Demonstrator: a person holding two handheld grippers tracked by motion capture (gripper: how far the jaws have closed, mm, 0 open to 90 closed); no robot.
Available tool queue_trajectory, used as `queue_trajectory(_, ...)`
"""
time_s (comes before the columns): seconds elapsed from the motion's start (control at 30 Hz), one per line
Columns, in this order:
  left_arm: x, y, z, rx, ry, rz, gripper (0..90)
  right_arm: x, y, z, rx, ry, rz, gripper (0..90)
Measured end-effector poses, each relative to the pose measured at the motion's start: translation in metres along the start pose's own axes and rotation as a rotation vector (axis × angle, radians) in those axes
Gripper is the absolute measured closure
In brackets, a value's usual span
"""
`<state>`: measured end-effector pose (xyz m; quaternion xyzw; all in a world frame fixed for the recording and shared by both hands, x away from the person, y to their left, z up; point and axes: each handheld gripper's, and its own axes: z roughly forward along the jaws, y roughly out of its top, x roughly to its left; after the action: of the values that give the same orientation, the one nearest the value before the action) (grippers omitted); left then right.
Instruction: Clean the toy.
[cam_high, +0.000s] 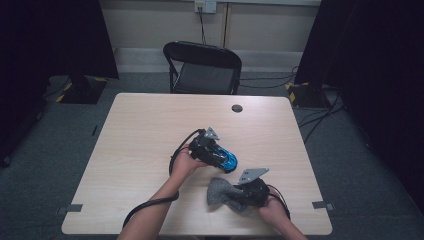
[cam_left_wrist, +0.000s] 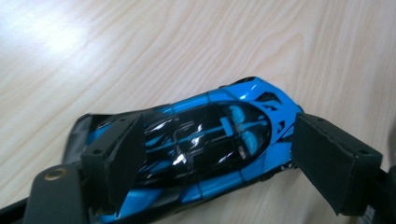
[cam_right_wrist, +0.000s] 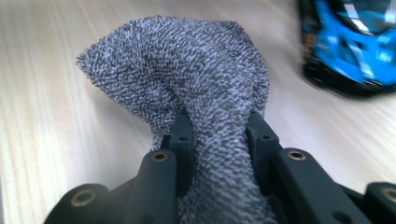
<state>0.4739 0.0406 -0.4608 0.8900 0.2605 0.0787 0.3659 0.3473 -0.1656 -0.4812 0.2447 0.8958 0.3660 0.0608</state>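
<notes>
A blue and black toy car (cam_left_wrist: 219, 140) lies on the wooden table (cam_high: 145, 130), a little right of centre in the high view (cam_high: 230, 161). My left gripper (cam_left_wrist: 219, 123) is open and straddles the car, one pad at each side; I cannot tell whether the pads touch it. From above, the left gripper (cam_high: 214, 148) sits over the car's rear. A grey fuzzy cloth (cam_right_wrist: 187, 70) is bunched between the jaws of my right gripper (cam_right_wrist: 219, 126), which is shut on it. That cloth (cam_high: 218, 193) rests near the front edge, just below the car (cam_right_wrist: 355, 51).
A black folding chair (cam_high: 205, 67) stands beyond the far edge. A round cable port (cam_high: 237, 108) is set into the table's far side. Grey tape marks (cam_high: 322, 205) sit at the front corners. Cables lie on the floor at right.
</notes>
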Motion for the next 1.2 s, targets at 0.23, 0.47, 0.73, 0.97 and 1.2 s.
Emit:
queue_trajectory(0.23,0.000,0.002,0.014,0.043,0.030,0.047,16.1,-0.013,-0.005,-0.009,-0.001,-0.042,0.031,68.4)
queue_trajectory(0.47,-0.003,0.003,0.016,0.066,0.064,0.059,13.9,-0.013,-0.006,-0.003,0.015,-0.044,0.014,62.6)
queue_trajectory(0.73,-0.002,-0.001,0.016,0.036,0.062,0.055,12.0,-0.014,-0.006,-0.003,0.019,-0.038,0.048,64.3)
queue_trajectory(0.97,-0.005,-0.005,0.017,0.000,0.090,0.050,11.5,-0.014,-0.004,-0.002,0.027,-0.046,0.063,68.7)
queue_trajectory(1.2,-0.006,-0.005,0.018,-0.001,0.094,0.039,11.3,-0.021,0.003,0.001,0.030,-0.060,0.047,70.0)
